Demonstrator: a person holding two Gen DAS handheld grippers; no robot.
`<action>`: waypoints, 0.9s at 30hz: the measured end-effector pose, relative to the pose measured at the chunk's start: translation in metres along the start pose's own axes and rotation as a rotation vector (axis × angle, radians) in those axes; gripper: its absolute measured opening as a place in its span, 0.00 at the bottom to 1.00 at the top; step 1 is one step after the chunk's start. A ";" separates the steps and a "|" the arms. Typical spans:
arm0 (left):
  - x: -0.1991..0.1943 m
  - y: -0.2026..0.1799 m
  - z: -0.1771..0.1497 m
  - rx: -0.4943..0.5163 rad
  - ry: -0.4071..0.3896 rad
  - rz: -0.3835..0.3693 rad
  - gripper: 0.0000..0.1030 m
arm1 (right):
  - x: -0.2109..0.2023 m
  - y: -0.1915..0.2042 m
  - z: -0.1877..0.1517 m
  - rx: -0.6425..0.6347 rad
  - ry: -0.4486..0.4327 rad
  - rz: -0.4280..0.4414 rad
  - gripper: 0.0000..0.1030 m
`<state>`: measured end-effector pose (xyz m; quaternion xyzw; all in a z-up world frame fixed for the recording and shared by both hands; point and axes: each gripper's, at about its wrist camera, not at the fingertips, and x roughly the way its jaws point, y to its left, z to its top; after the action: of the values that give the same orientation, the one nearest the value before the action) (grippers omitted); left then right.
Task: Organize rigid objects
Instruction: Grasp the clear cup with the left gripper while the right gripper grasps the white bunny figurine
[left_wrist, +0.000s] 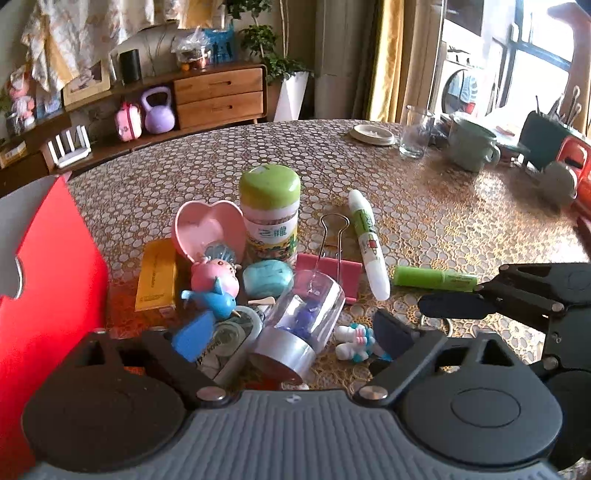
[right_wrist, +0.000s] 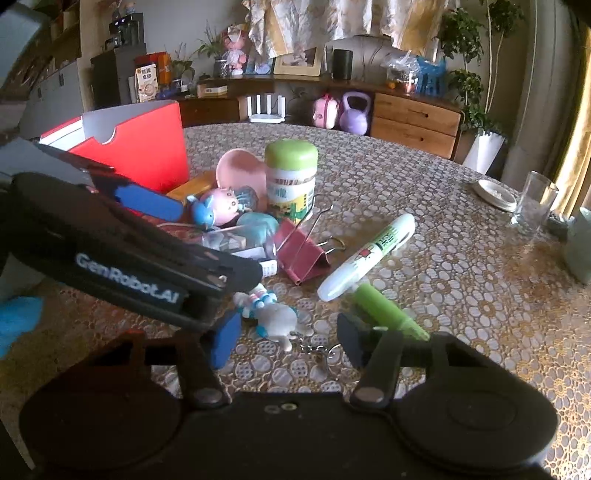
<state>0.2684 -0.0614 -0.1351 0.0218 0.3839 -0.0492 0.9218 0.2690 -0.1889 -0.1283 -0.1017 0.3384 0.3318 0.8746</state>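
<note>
Nearest the left wrist camera, the left gripper (left_wrist: 291, 332) stands wide, its blue pads either side of a clear tube with a silver cap (left_wrist: 299, 325) that lies tilted among the clutter; the pads do not press on it. Just beside the tube lies a small white-and-blue figurine keychain (left_wrist: 355, 341). In the right wrist view, the right gripper (right_wrist: 288, 338) is partly open over that keychain (right_wrist: 275, 317), its right finger (right_wrist: 356, 341) beside the end of a green marker (right_wrist: 386, 308), nothing clamped. Behind lie a pink binder clip (left_wrist: 332, 271), a white glue pen (left_wrist: 367, 243), a teal soap-like lump (left_wrist: 267, 277) and a pink-and-blue toy (left_wrist: 216, 284). Farther back a green-lidded jar (left_wrist: 269, 210) stands upright next to a pink heart-shaped dish (left_wrist: 208, 227). A red box (left_wrist: 48, 266) stands at the left on the patterned table (left_wrist: 443, 206).
</note>
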 end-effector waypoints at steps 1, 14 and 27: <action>0.002 -0.001 0.000 0.010 0.002 0.001 0.77 | 0.003 0.000 0.001 -0.003 0.000 0.003 0.51; 0.016 -0.010 0.004 0.054 0.005 -0.023 0.48 | 0.014 0.006 0.003 -0.033 0.007 -0.002 0.38; 0.008 -0.007 0.003 0.045 -0.008 0.001 0.42 | -0.001 0.018 0.003 0.000 -0.005 -0.096 0.31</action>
<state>0.2752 -0.0694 -0.1392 0.0428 0.3788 -0.0574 0.9227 0.2580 -0.1747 -0.1246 -0.1172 0.3308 0.2897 0.8905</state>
